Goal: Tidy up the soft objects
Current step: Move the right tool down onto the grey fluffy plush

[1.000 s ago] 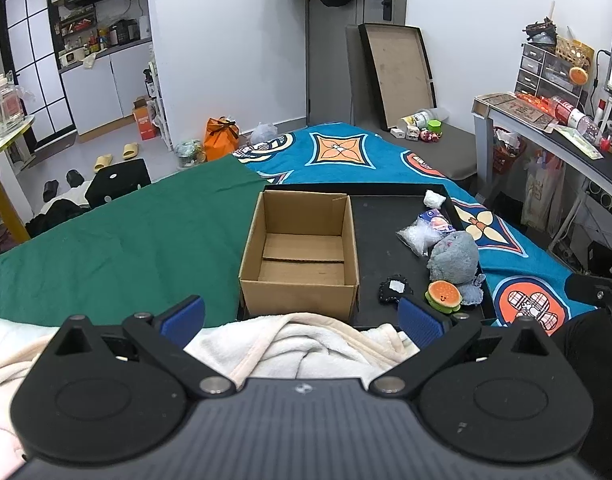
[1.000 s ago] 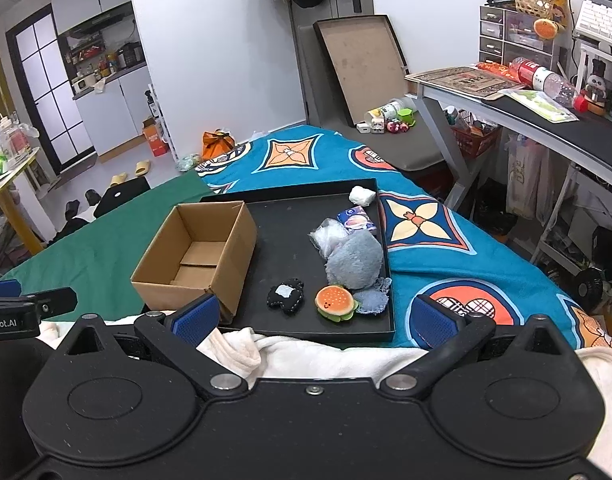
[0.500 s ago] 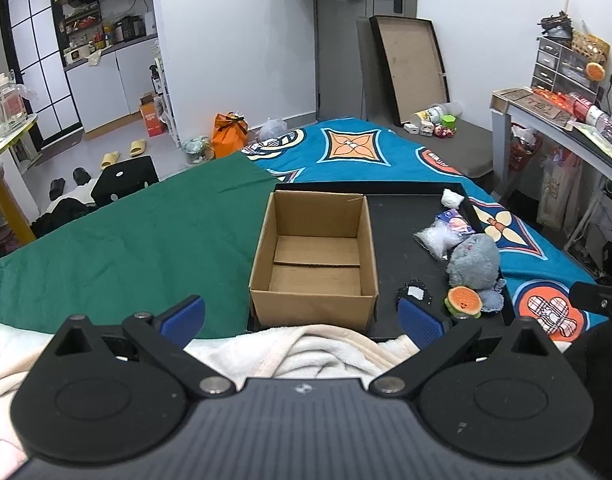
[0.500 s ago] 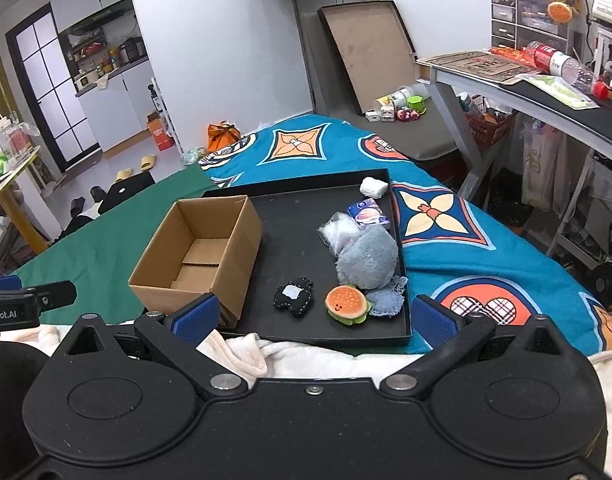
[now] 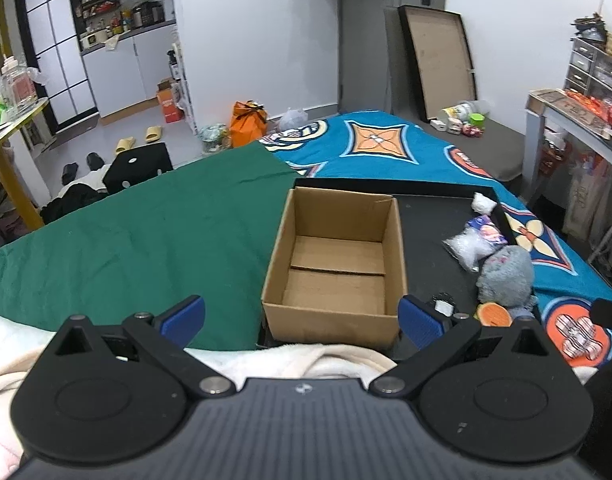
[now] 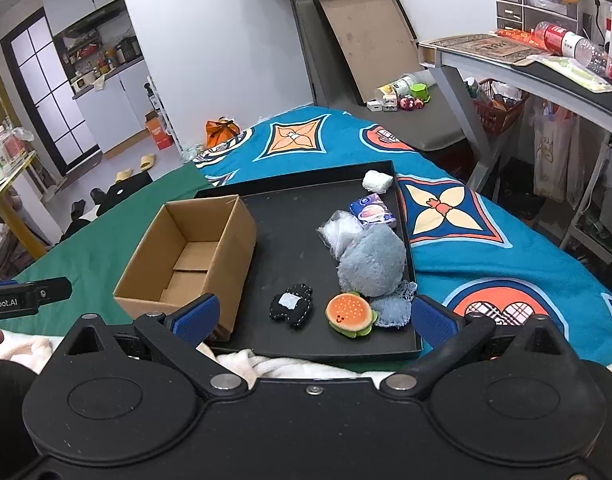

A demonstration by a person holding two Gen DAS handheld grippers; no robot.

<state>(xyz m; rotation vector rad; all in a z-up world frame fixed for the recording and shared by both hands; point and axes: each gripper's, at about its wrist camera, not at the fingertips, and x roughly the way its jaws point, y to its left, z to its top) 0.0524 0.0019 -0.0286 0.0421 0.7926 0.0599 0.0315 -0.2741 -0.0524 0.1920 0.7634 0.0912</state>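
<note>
Both hand-held grippers, left [image 5: 301,316] and right [image 6: 313,315], hang released over our bed.
We risk pinching the lace under the burger plush [image 6: 350,313].

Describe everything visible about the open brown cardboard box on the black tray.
The open brown cardboard box is plain corrugated card, rectangular, upright, with no top flaps showing. It is empty; its floor shows two bottom flaps meeting at a seam. It stands on the left part of the shallow black tray, apart from the soft toys to its right. Neither gripper touches it.
</note>
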